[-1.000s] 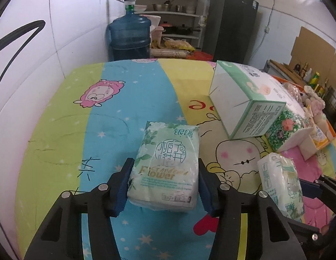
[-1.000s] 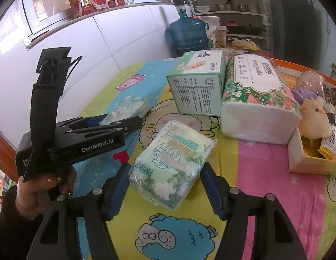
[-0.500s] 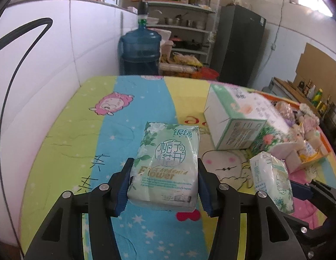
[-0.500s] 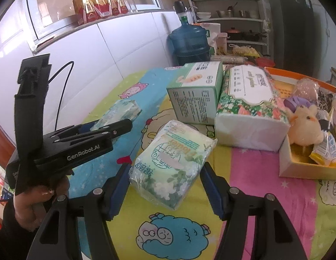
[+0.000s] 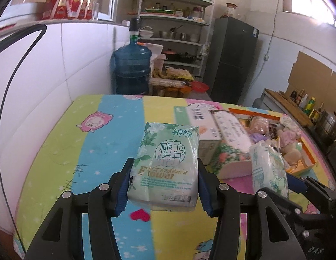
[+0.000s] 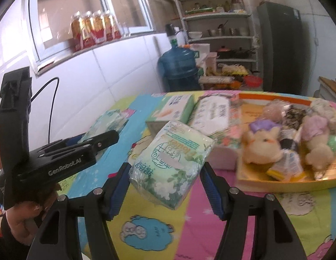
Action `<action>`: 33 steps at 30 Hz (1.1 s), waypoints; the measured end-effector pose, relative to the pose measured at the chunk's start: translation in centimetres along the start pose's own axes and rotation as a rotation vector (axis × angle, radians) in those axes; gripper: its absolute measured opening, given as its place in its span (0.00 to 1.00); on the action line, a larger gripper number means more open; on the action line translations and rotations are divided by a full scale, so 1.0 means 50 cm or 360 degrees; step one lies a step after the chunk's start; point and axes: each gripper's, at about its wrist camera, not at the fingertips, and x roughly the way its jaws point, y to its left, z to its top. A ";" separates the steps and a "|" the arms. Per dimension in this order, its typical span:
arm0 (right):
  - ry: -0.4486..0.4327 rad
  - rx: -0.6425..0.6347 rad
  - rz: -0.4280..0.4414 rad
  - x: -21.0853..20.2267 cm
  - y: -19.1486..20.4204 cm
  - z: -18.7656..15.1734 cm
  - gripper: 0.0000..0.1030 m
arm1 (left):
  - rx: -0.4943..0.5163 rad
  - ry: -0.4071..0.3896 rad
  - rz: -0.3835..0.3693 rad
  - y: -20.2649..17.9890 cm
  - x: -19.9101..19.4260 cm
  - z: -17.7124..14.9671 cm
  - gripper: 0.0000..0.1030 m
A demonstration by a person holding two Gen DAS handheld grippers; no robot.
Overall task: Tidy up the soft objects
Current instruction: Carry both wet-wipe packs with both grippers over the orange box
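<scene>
Two sets of tongs carry matching tissue packs above a cartoon-print tabletop (image 5: pixel 115 143). Nearest the left wrist camera, the left tongs (image 5: pixel 163 183) clamp a green gardenia-print tissue pack (image 5: pixel 168 162) squarely by its two long sides, the pack lying flat and clear of the cloth. In the right wrist view, the right tongs (image 6: pixel 164 173) grip a second tissue pack (image 6: pixel 171 162), this one turned askew between the blue pads, one corner sagging toward the tabletop. A hand (image 6: pixel 27 216) at the lower left of that view holds the other tool's handle. Just beyond the packs stand a green tissue box (image 6: pixel 174 110) and, touching it, a floral-wrapped tissue bundle (image 6: pixel 213 117); beside those sits an orange tray (image 6: pixel 276 182) crowded with plush toys (image 6: pixel 263 145). Farther back, off the table's end, are a blue water jug (image 5: pixel 132 69), a kitchen shelf rack (image 5: pixel 174 32) and a dark refrigerator (image 5: pixel 230 60). The likely risks: the slick plastic wrap and soft filling let the skewed right-hand pack slip or twist out of its hold, and with the tray already full, a pack set down on the toys could slide off or push one over the rim.
</scene>
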 end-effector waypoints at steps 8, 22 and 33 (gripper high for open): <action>-0.0081 0.0083 -0.0071 -0.048 -0.081 0.008 0.63 | 0.0049 -0.0029 -0.0029 -0.081 0.002 0.018 0.53; -0.0189 0.0162 -0.0157 -0.106 -0.201 0.008 0.63 | 0.0141 -0.0041 -0.0052 -0.224 0.019 0.024 0.53; -0.0249 0.0299 -0.0250 -0.152 -0.333 -0.014 0.63 | 0.0234 -0.0027 -0.0100 -0.351 0.056 0.032 0.53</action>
